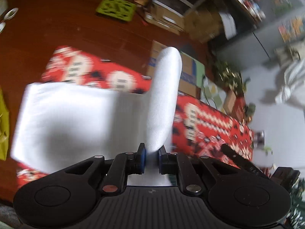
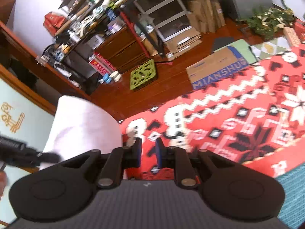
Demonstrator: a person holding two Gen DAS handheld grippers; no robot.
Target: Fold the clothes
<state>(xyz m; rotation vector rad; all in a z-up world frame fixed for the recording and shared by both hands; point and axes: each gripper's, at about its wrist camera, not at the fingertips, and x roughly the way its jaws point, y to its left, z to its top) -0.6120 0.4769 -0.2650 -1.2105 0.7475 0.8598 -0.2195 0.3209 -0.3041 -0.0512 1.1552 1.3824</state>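
- Left hand-held gripper (image 1: 152, 159) is clamped on an edge of the white cloth (image 1: 76, 118), which arcs up from the pads and spreads over the red blanket (image 1: 209, 126).
- Right hand-held gripper (image 2: 148, 153) stands slightly parted, nothing between its pads, beside the cloth.
- Risk: with one corner pinched, the lifted flap may slip out or land skewed.
- Beyond lies wooden floor with a cardboard box (image 2: 217, 68).

The flattened cardboard box (image 2: 217, 67) on the floor reads "MIANSHU".
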